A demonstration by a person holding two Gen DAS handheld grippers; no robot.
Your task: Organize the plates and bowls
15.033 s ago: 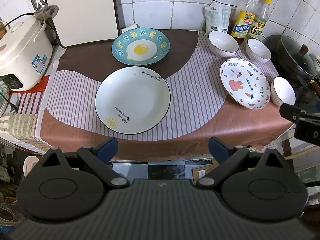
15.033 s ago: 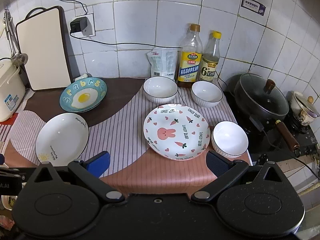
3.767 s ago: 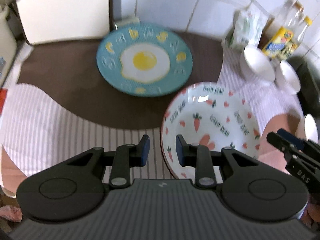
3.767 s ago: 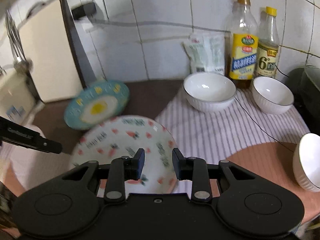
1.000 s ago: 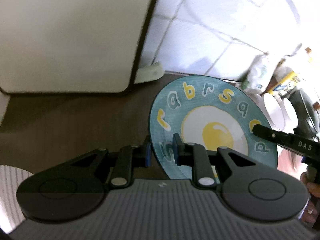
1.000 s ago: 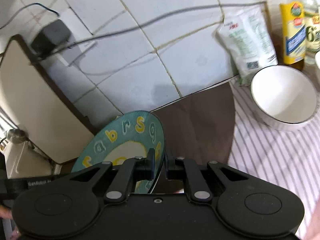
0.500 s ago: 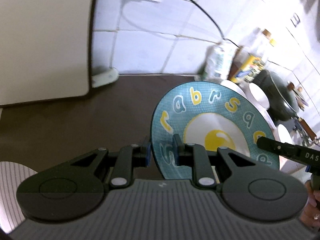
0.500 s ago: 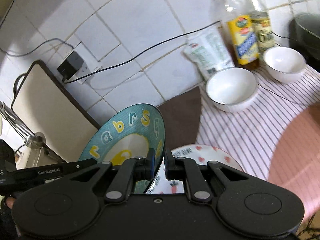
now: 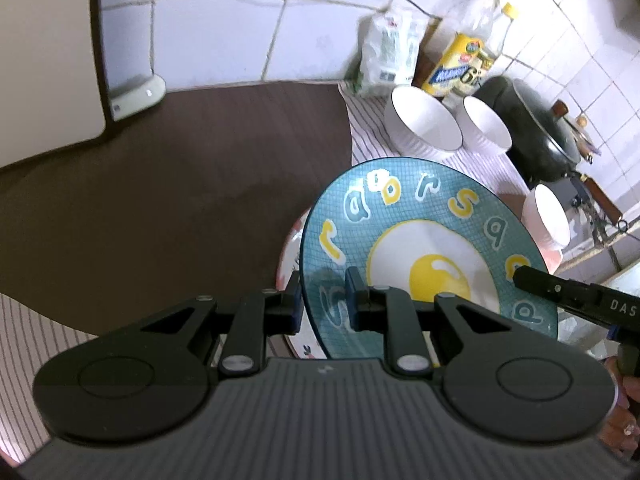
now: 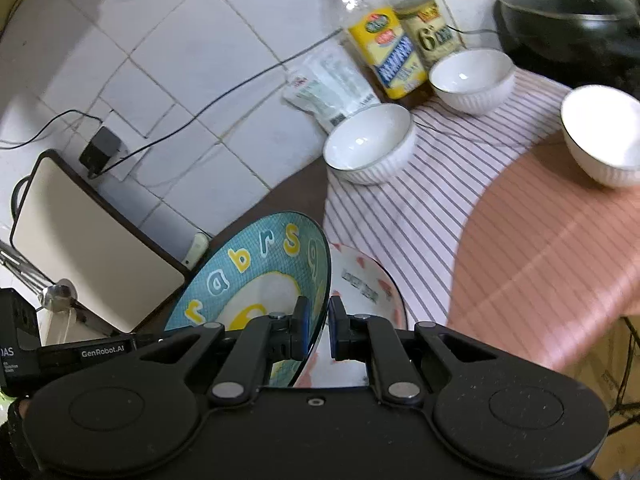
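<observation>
My left gripper [image 9: 322, 300] is shut on the near rim of the blue fried-egg plate [image 9: 424, 236]. My right gripper [image 10: 318, 330] is shut on the opposite rim of the same plate [image 10: 256, 272]. The plate is held tilted in the air, over the pink bunny plate [image 10: 362, 280], whose rim also shows under it in the left wrist view [image 9: 289, 256]. Three white ribbed bowls stand on the cloth: two near the bottles [image 10: 370, 146] [image 10: 472, 80] and one at the right edge [image 10: 602, 132].
Two oil and vinegar bottles [image 10: 384, 44] and a white packet [image 10: 330, 84] stand against the tiled wall. A black lidded pot [image 10: 568, 12] sits at the far right. A cream cutting board [image 10: 84, 240] leans on the wall at left. Brown cloth [image 9: 160, 200] lies behind.
Both grippers have carried the blue plate right and toward the front, from the brown back area to above the bunny plate. Both stay shut on its rim.
</observation>
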